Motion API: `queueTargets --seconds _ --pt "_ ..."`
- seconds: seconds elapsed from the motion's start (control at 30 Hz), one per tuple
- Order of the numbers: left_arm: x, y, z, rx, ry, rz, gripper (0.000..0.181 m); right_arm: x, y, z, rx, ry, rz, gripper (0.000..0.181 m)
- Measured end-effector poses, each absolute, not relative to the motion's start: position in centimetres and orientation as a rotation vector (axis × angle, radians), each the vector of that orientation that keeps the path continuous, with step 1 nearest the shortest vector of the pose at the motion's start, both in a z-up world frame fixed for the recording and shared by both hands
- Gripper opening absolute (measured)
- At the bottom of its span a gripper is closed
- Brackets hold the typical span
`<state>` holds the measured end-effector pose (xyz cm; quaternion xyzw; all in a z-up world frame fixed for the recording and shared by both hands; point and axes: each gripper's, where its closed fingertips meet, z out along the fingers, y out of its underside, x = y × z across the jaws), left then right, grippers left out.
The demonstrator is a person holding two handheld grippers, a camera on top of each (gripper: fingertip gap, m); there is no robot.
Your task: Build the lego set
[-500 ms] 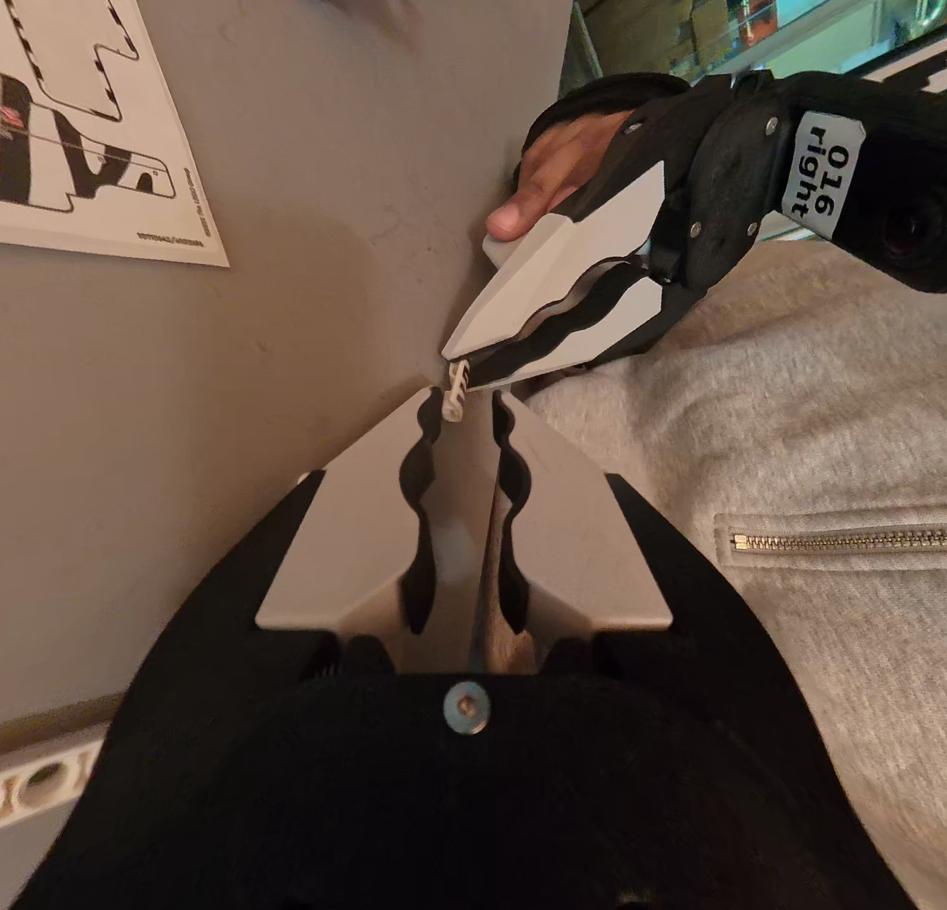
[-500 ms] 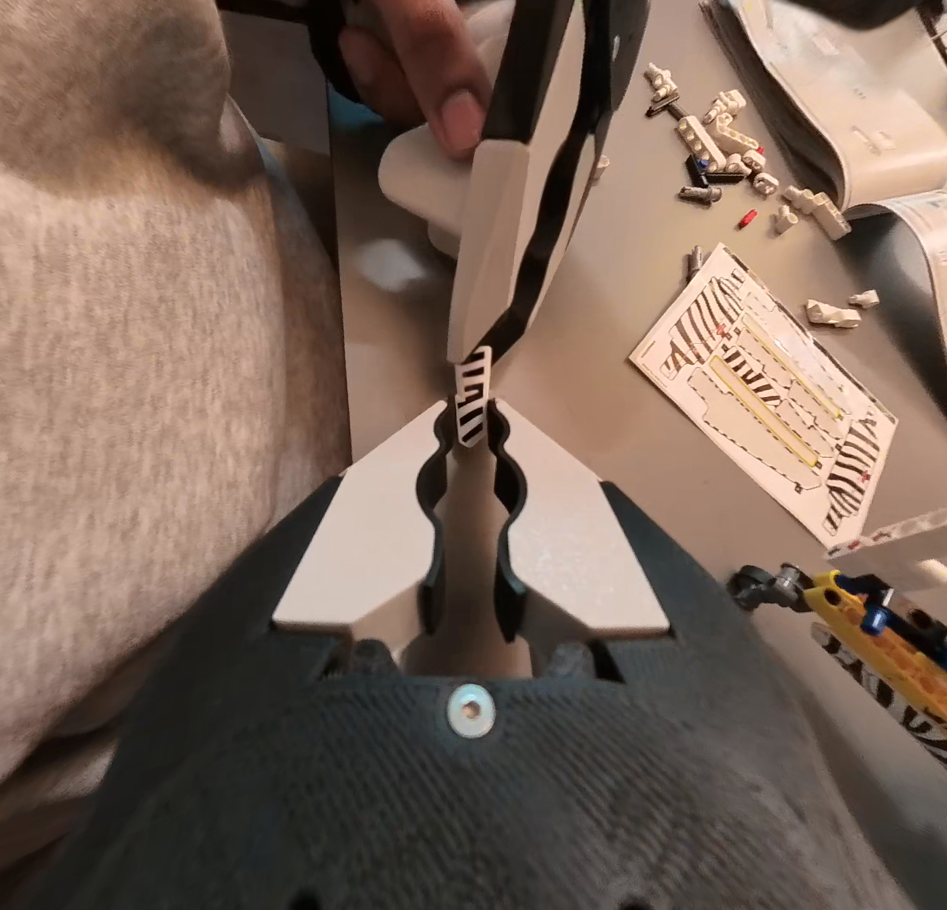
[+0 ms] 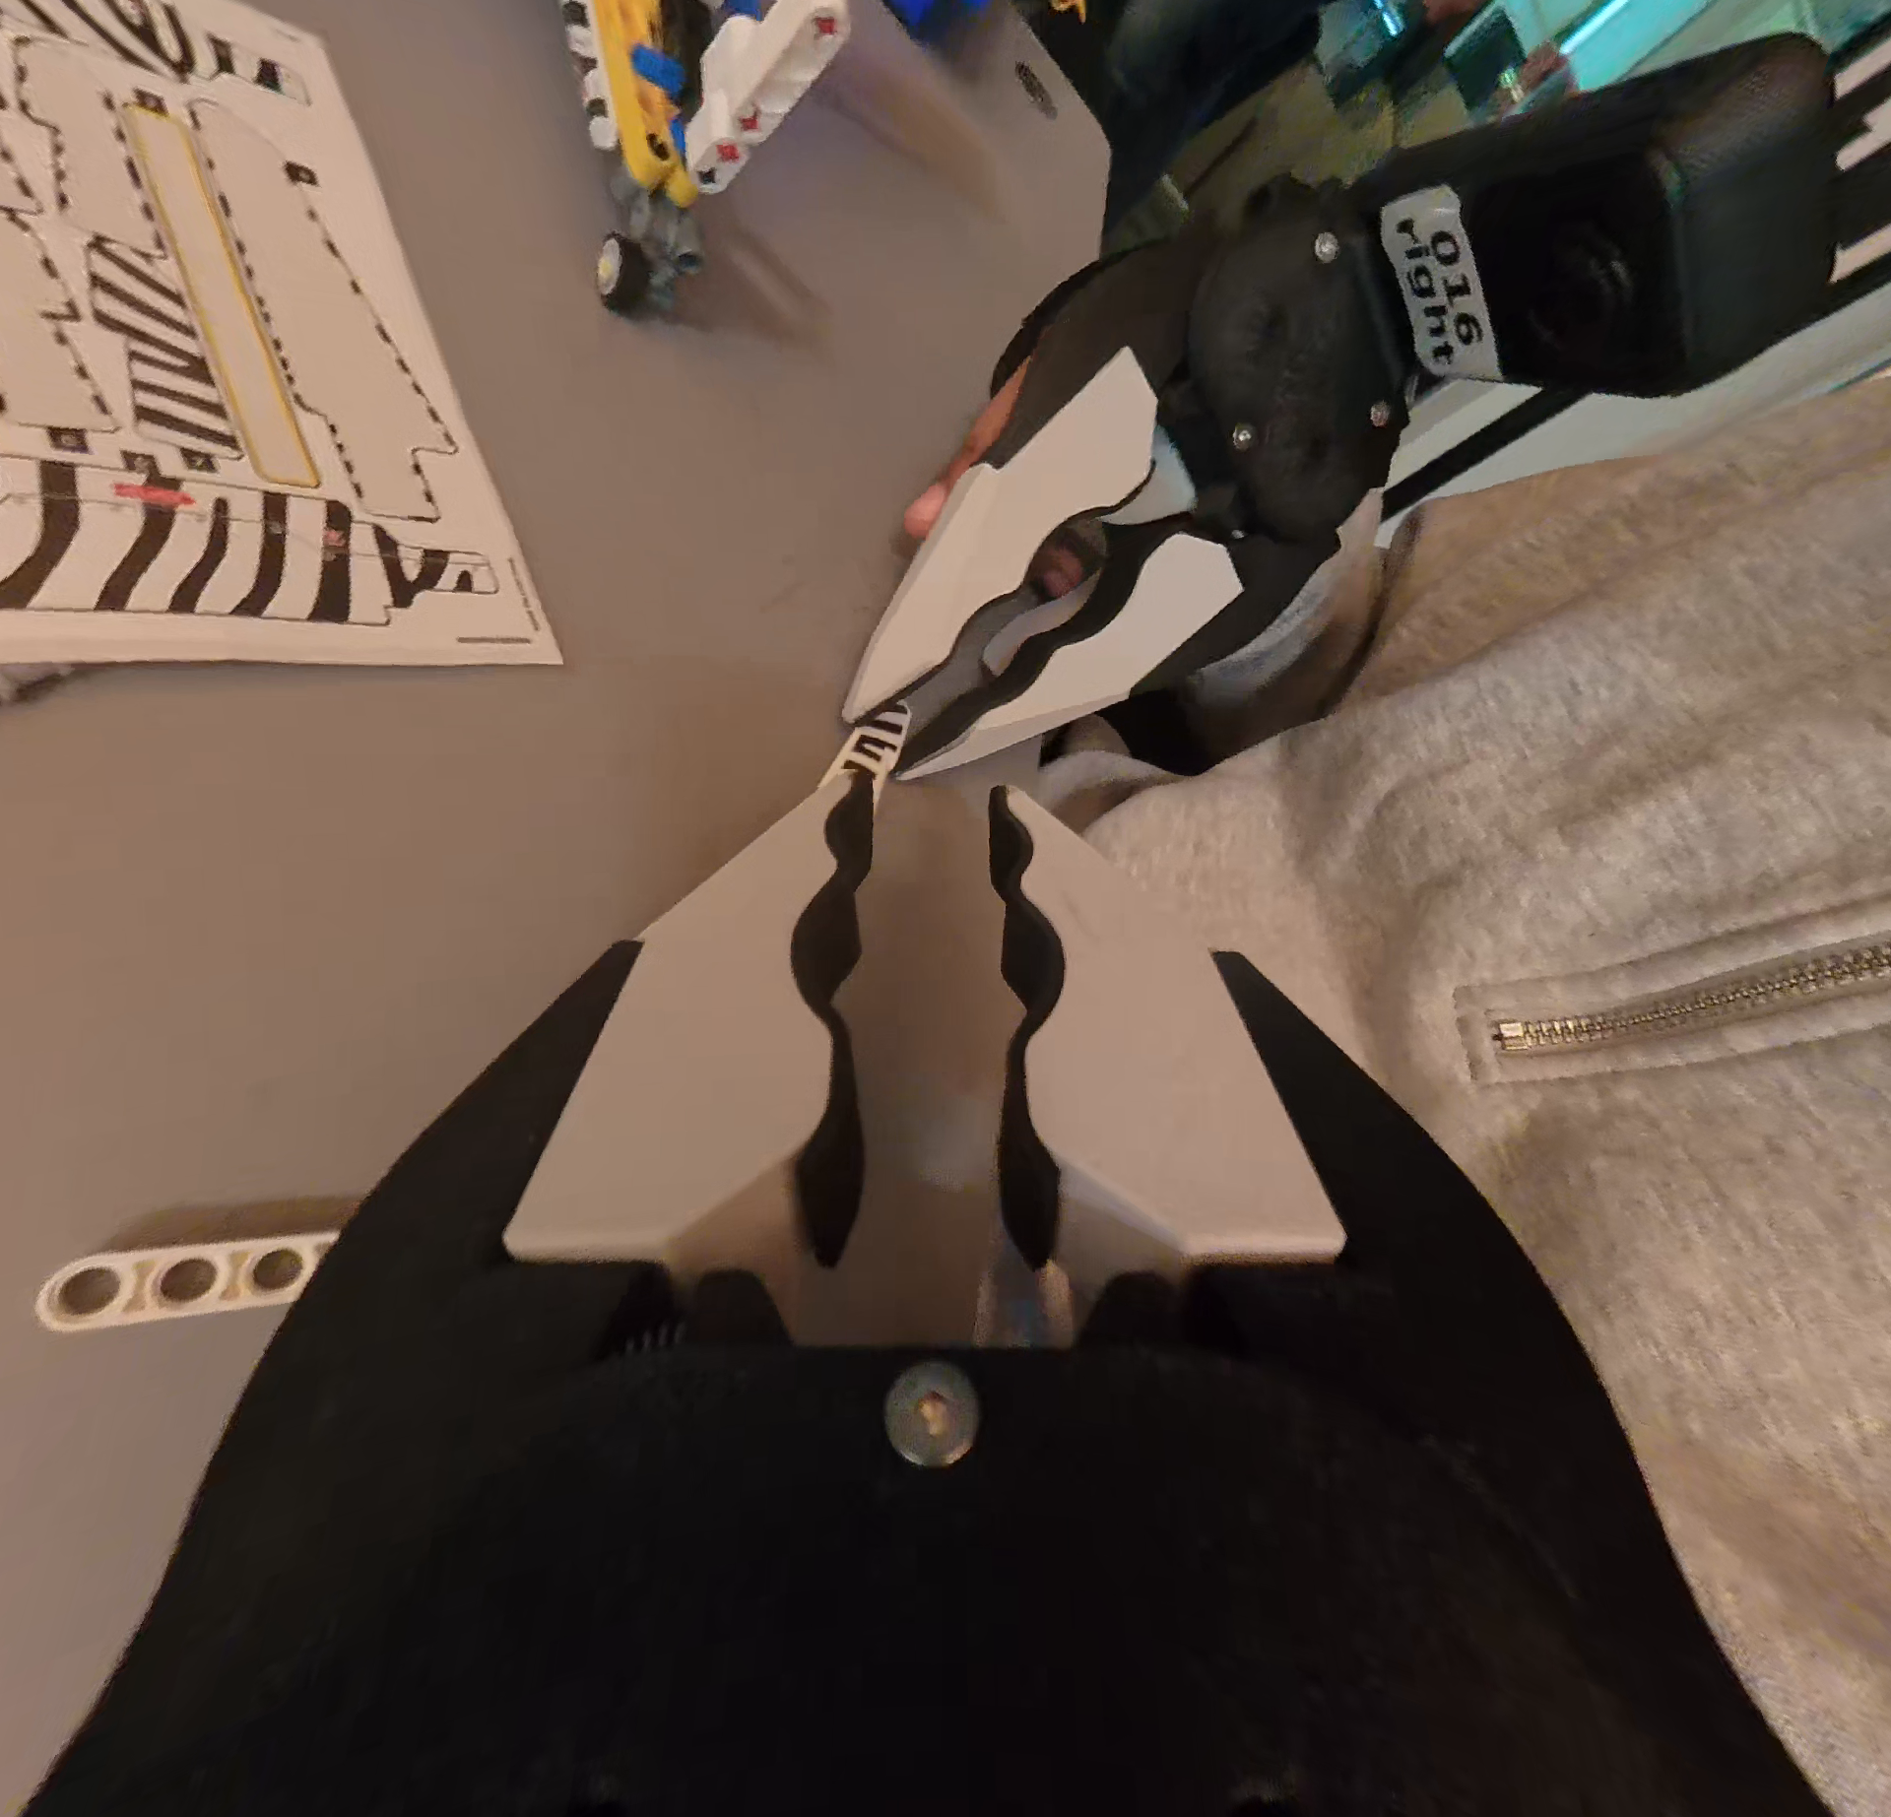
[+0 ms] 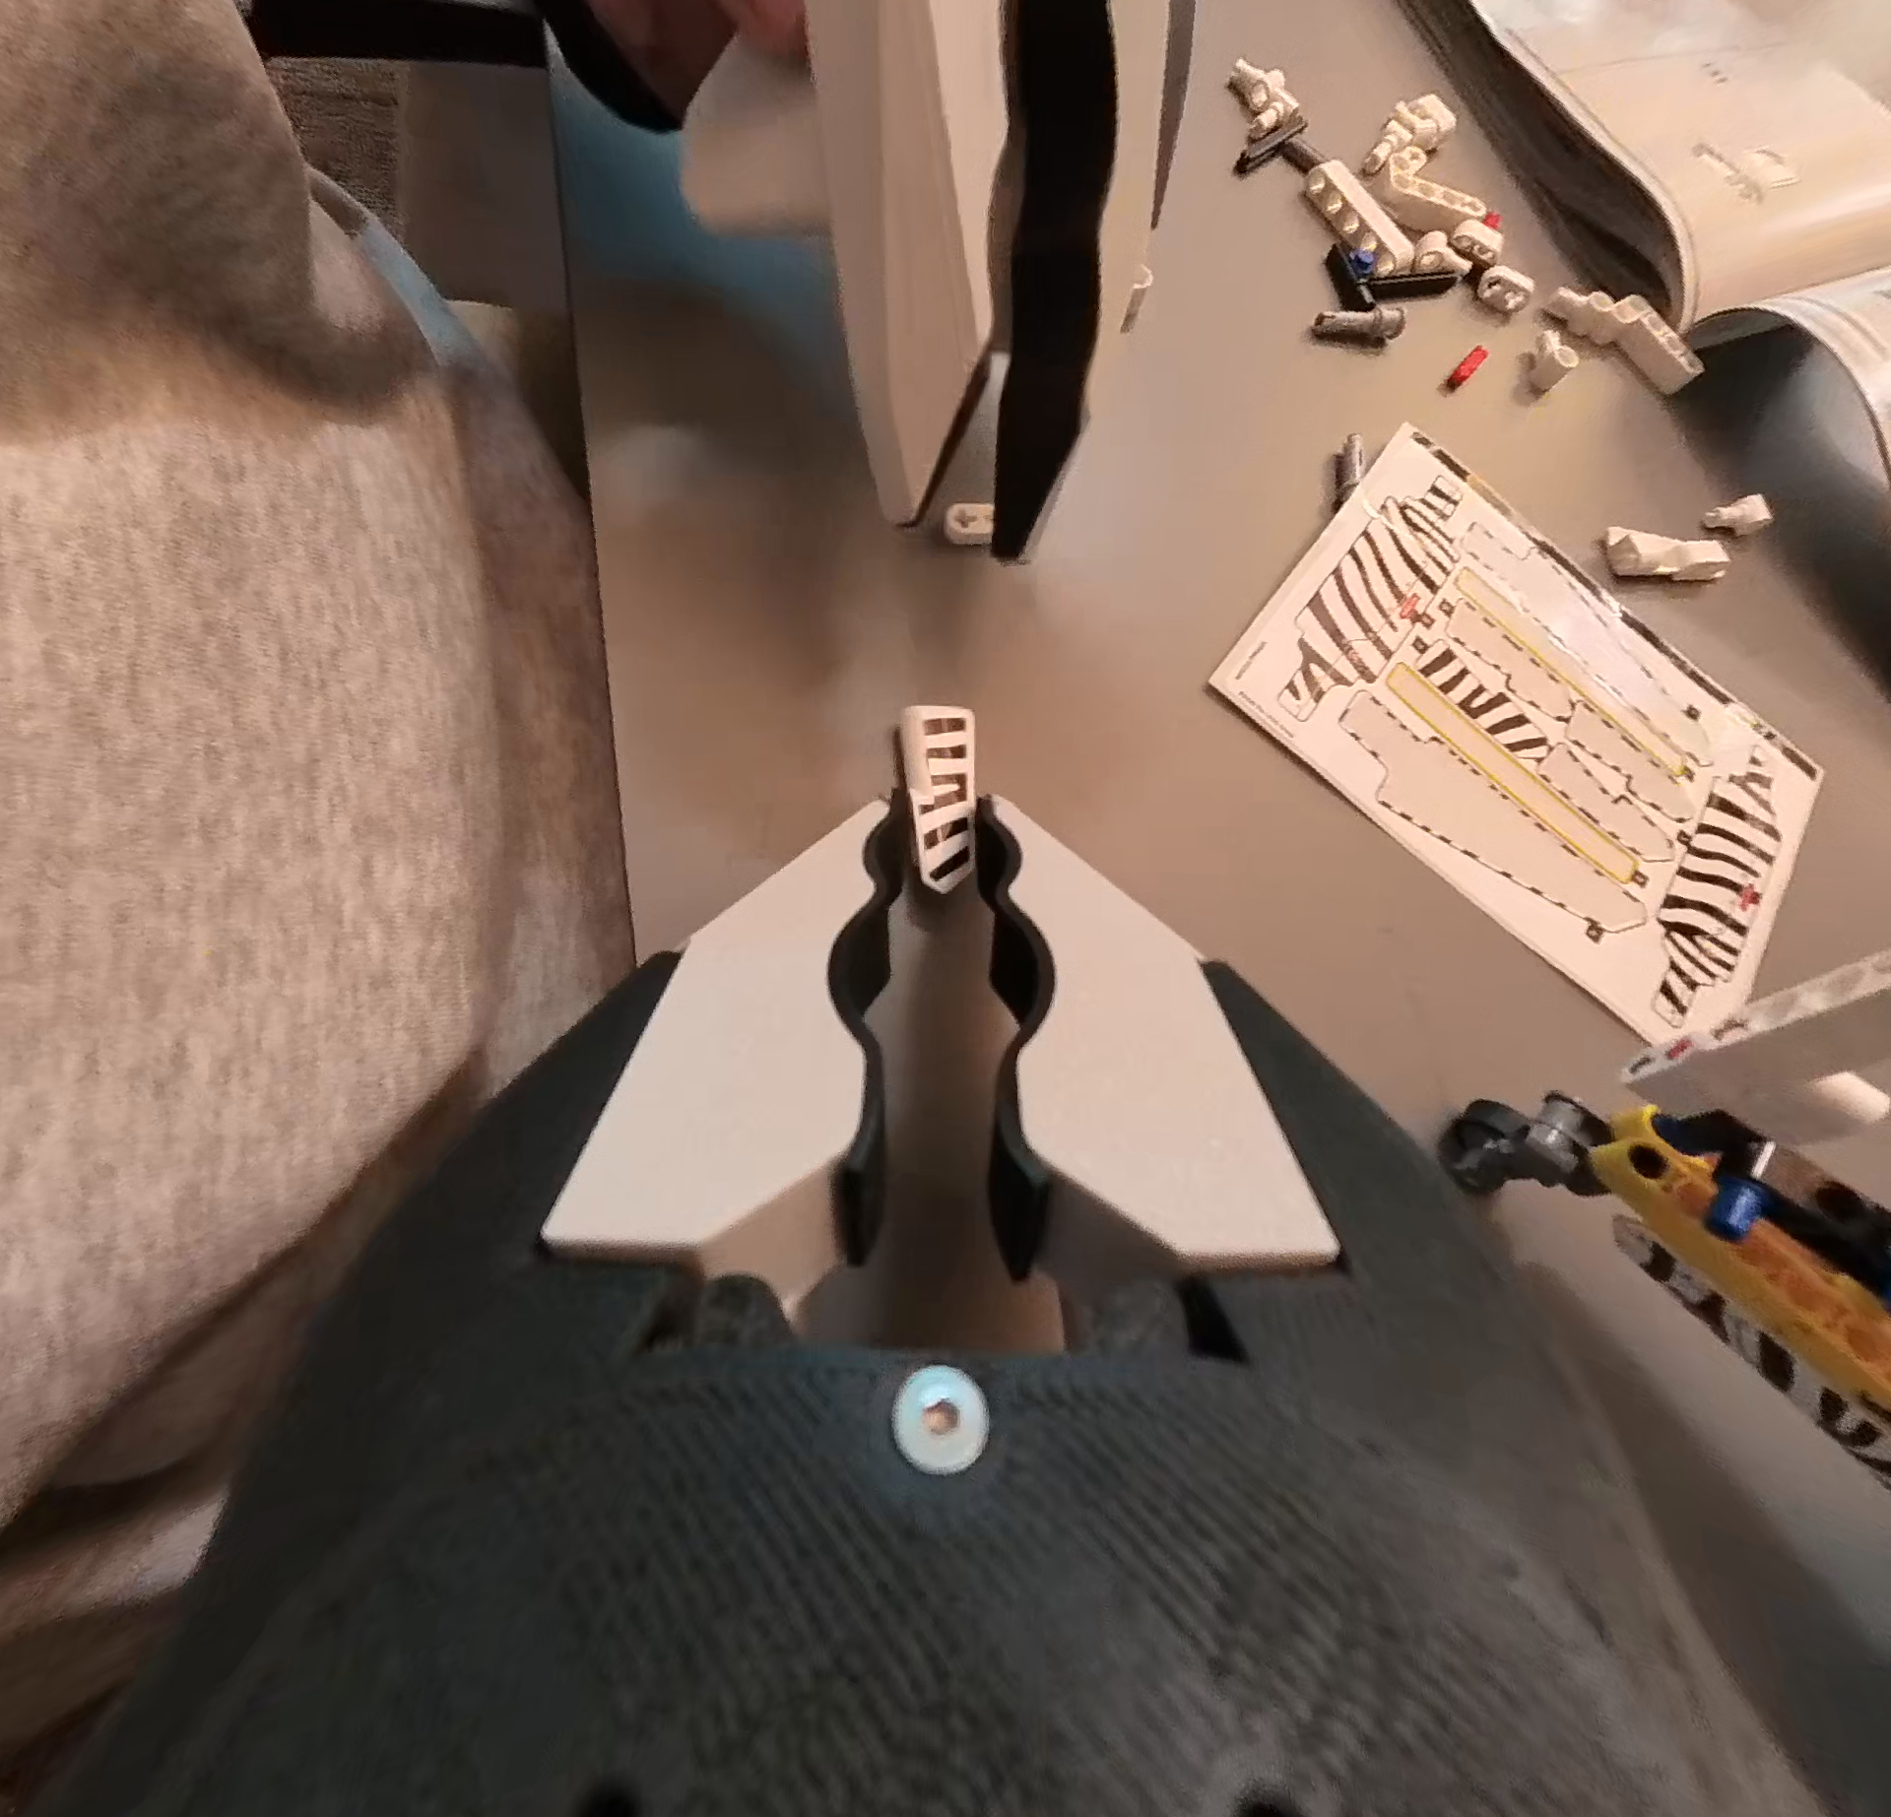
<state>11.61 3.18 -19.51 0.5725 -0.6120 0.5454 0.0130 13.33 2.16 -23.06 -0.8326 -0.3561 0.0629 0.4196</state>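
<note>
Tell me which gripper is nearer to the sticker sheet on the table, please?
Left. The left gripper hangs open beside the sticker sheet, near its lower corner. The right gripper, shut on a zebra-striped piece, is on the far side from the sheet, towards the person's grey sweater.

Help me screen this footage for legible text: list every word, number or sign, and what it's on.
White label on the right tongs: printed characters, legible, but I don't reproduce writing.
Sticker sheet: fine print along one edge, too small to read.
Booklet: pages too blurred to read.
</note>
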Motion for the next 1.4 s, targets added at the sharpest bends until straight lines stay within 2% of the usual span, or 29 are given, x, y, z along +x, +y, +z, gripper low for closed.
queueTargets --seconds 0.23,0.43,0.63,0.8,0.97,1.23,1.4 --pt "11.5 4.2 -19.7 1.824 -2.01 1.676 0.023 13.6 1.9 -22.5 -2.073 -0.856 0.189 0.024" --pt "10.9 8.3 -19.3 1.993 -2.177 1.667 0.025 13.5 2.2 -19.6 -1.955 -0.712 0.314 0.029" --pt "10.3 12.2 -20.8 2.234 -2.344 1.445 0.026 13.8 3.7 -17.9 -1.862 -0.612 0.311 0.028" --pt "10.7 16.2 -20.4 2.394 -2.396 1.386 0.031 13.9 4.6 -16.8 -1.793 -0.584 0.316 0.022" --pt "11.6 22.0 -19.8 2.501 -2.599 1.146 0.03 14.1 5.0 -15.9 -1.733 -0.563 0.34 0.017" --pt "14.9 28.1 -19.6 2.373 -2.754 1.033 0.02 14.9 4.8 -14.3 -1.632 -0.515 0.353 0.015" --pt "16.2 28.3 -19.5 2.257 -2.678 1.25 0.008 14.8 5.0 -14.7 -1.654 -0.529 0.344 0.018"
